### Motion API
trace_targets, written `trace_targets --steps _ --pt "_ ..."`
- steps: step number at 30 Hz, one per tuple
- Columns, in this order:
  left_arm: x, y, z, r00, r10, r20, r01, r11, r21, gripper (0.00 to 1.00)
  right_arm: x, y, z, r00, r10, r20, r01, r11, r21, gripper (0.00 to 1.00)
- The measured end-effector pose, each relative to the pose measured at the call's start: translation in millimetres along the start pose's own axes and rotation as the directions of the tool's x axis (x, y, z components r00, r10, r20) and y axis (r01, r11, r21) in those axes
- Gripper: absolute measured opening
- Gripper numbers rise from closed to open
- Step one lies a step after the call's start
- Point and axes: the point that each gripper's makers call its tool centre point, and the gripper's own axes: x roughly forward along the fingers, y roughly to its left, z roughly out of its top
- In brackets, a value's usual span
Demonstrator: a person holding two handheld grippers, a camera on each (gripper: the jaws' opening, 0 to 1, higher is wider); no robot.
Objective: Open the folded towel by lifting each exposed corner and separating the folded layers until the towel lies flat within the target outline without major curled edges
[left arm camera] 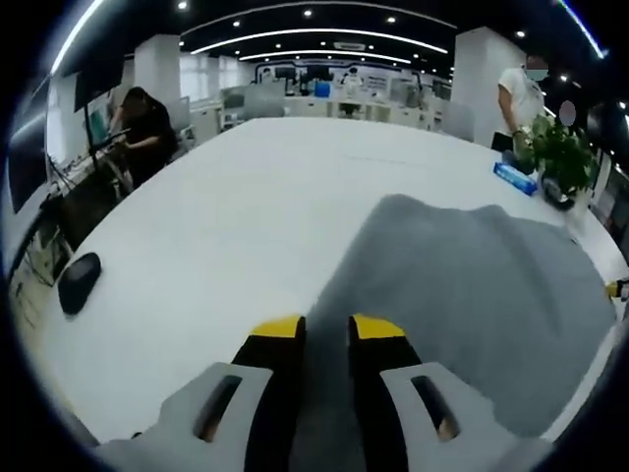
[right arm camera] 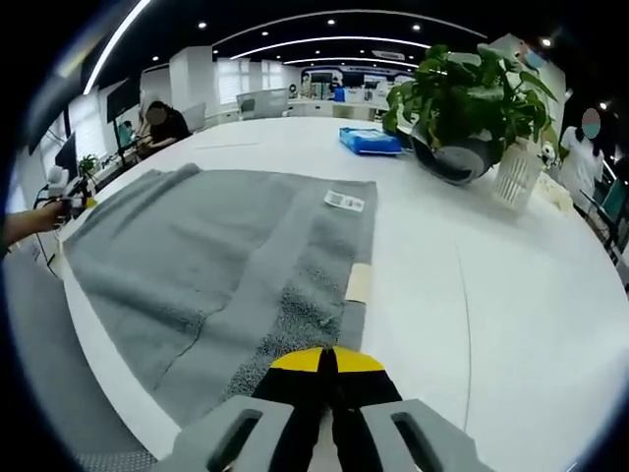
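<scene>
The grey towel (left arm camera: 472, 305) lies spread over the white table (left arm camera: 246, 216), one edge running in between my left gripper's (left arm camera: 327, 329) yellow-tipped jaws, which pinch it. In the right gripper view the towel (right arm camera: 197, 256) stretches away to the left, with a folded band along its right side and a white label (right arm camera: 344, 201). My right gripper (right arm camera: 327, 360) is shut on the towel's near corner. A tan tape mark (right arm camera: 359, 283) sits at the towel's right edge. The left gripper (right arm camera: 61, 202), in a hand, shows at the towel's far left corner.
A potted plant (right arm camera: 457, 108), a blue pack (right arm camera: 371, 141) and a white ribbed holder (right arm camera: 518, 177) stand on the table beyond the towel. A black mouse (left arm camera: 79, 280) lies near the table's left edge. One person (left arm camera: 145, 133) sits at the far side and another (left arm camera: 521, 93) stands behind the plant.
</scene>
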Motion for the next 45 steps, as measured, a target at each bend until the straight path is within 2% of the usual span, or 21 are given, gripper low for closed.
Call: trace_targets --steps 6,12,18,25,27,32,36,39,42,45 --pt "6.6 4.1 -6.6 1.0 0.01 -0.021 -0.011 1.0 -0.029 0.07 -0.2 0.1 0.0 1.0 -0.004 0.001 0.004 1.0 0.009 0.0" --pt "-3.3 -2.7 -2.5 1.0 0.004 -0.02 -0.004 1.0 -0.012 0.03 -0.4 0.6 0.0 1.0 -0.011 0.001 0.011 1.0 0.003 0.0" --pt "-21.6 -21.1 3.1 0.999 -0.025 0.034 0.024 0.999 0.028 0.02 -0.6 0.7 -0.3 1.0 -0.019 0.007 0.019 1.0 0.012 0.0" --pt "-37.0 -53.5 0.4 0.993 -0.096 0.068 0.089 0.991 0.097 0.02 -1.0 1.2 -0.3 1.0 -0.029 0.001 0.029 1.0 0.0 0.0" --pt "-40.2 -67.2 -3.6 0.99 -0.13 0.061 0.121 0.983 0.135 0.02 -1.0 1.2 -0.3 1.0 -0.031 -0.001 0.031 1.0 -0.004 0.0" --pt "-44.4 -92.7 -17.7 0.984 -0.181 0.002 0.174 0.952 0.253 0.02 -1.1 1.2 -0.3 0.999 -0.034 -0.006 0.034 0.999 -0.009 0.0" --pt "-43.4 -112.2 -35.2 0.972 -0.224 -0.068 0.234 0.918 0.321 0.02 -1.3 1.5 -0.3 0.999 -0.037 -0.009 0.037 0.999 -0.012 0.0" --pt "-43.4 -123.3 -47.1 0.964 -0.241 -0.11 0.265 0.881 0.391 0.02 -1.4 1.6 -0.3 0.999 -0.04 -0.007 0.04 0.999 -0.011 0.0" --pt "-44.1 -126.3 -48.0 0.964 -0.245 -0.107 0.267 0.877 0.399 0.02 -1.5 1.6 -0.2 0.999 -0.043 -0.006 0.043 0.999 -0.011 0.0" --pt "-46.7 -129.6 -44.6 0.956 -0.262 -0.129 0.292 0.872 0.393 0.03 -1.3 1.3 -0.2 0.999 -0.045 -0.008 0.044 0.999 -0.014 0.0"
